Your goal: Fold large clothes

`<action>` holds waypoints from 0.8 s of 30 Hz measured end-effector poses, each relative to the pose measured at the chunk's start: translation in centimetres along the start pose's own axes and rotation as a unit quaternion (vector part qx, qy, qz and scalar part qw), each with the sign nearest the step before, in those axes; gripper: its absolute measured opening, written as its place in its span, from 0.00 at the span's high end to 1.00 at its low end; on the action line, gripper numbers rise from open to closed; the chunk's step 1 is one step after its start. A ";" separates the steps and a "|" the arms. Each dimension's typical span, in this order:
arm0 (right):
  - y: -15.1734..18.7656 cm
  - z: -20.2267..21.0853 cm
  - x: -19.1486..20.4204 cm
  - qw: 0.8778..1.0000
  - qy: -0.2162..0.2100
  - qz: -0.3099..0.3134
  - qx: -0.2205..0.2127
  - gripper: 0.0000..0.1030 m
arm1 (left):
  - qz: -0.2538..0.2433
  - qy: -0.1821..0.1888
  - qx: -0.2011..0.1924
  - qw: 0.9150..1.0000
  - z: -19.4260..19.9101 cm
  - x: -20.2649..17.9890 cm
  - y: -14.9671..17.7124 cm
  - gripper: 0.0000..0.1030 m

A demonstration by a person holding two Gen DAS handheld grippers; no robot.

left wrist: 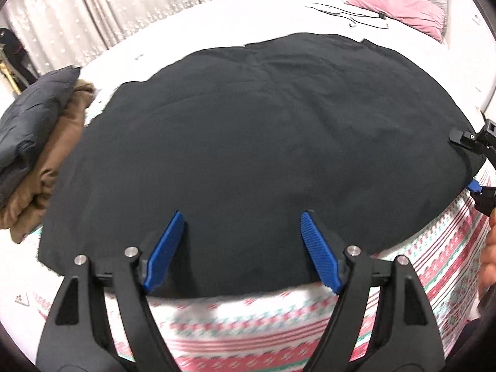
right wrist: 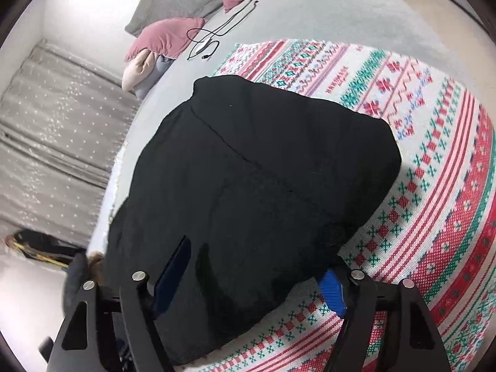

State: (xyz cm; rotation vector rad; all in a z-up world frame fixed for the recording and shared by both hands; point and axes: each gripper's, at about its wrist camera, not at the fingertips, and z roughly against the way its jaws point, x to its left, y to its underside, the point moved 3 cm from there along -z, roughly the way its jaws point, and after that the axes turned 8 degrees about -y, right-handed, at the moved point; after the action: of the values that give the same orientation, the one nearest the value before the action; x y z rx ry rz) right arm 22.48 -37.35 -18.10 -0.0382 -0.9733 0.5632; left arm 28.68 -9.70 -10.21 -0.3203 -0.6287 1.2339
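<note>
Blue-padded left gripper hovers wide open, nothing between its pads, over the near hem of the black garment, which lies flat on the patterned knit blanket. Right gripper straddles the garment's corner, jaws apart, not yet pinching. Looks like grab-the-edge stage; next both need to close on the hem. Blanket lettering is too blurry to read. Folded clothes sit left, pink pillows far back.

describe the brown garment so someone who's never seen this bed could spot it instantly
Start from the bed's patterned blanket with red and green bands, where the big black garment lies spread out. Go to that garment's left edge in the left wrist view: a small stack of folded clothes sits there. The brown garment is the tan lower layer, under a dark quilted jacket, and the only brown piece.
</note>
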 end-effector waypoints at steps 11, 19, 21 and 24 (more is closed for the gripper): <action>-0.4 1.5 0.5 0.999 -0.032 -0.015 -0.031 0.66 | 0.038 -0.056 -0.012 0.998 3.9 8.6 2.9 0.23; 0.2 2.9 2.8 0.997 -0.038 0.014 -0.066 0.76 | 0.088 -0.074 -0.002 0.993 3.5 15.1 4.6 0.23; 0.4 2.9 3.4 0.996 -0.026 0.024 -0.079 0.77 | 0.100 -0.053 0.018 0.993 1.3 16.2 5.2 0.23; 0.8 2.8 3.9 0.995 -0.012 0.028 -0.095 0.78 | 0.137 -0.033 0.042 0.989 -1.2 18.2 5.6 0.23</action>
State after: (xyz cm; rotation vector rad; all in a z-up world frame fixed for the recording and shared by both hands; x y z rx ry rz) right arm 21.58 -35.49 -13.72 -0.2286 -1.0498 0.5227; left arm 28.61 9.39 -9.30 -0.3033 -0.6021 1.5357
